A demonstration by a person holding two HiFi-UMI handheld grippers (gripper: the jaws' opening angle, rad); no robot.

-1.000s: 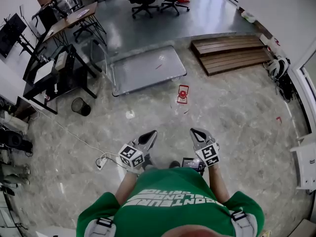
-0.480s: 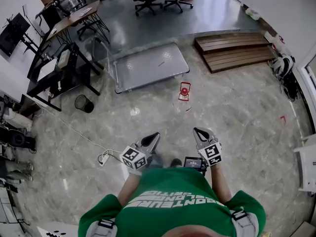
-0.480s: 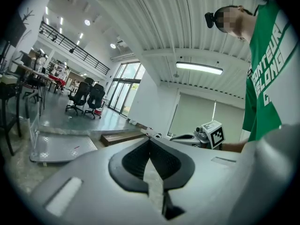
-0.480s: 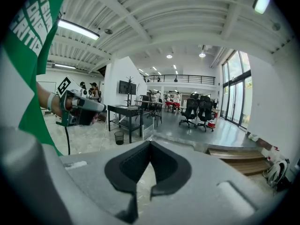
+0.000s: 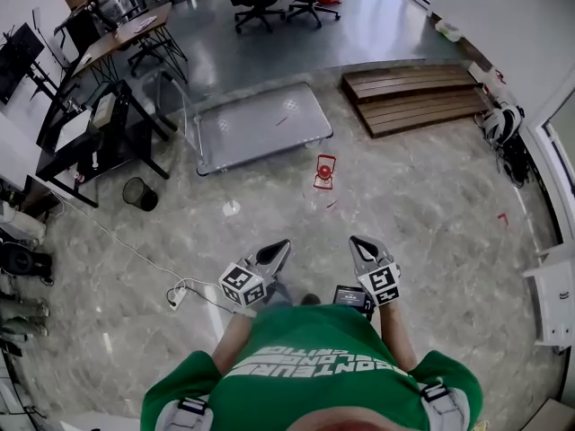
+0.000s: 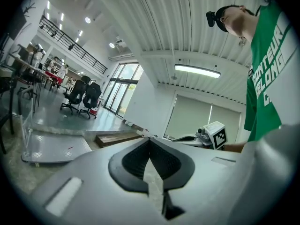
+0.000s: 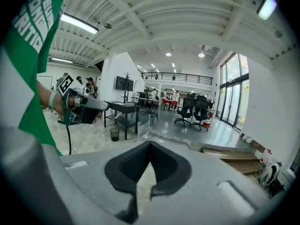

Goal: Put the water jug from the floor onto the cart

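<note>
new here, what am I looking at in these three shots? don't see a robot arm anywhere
There is no robot arm. A person in a green shirt holds a hand-held claw in each hand and does the job with those.

The head view comes from a camera on the person's head, looking steeply down: left claw, right claw. The left and right gripper views come from cameras riding on each claw, looking along its two jaws.

Both claws are shut and hold nothing. On the floor ahead stands a red-topped water jug. Beyond it, apart from it, is a flat cart, with wooden steps off to the right.
</note>
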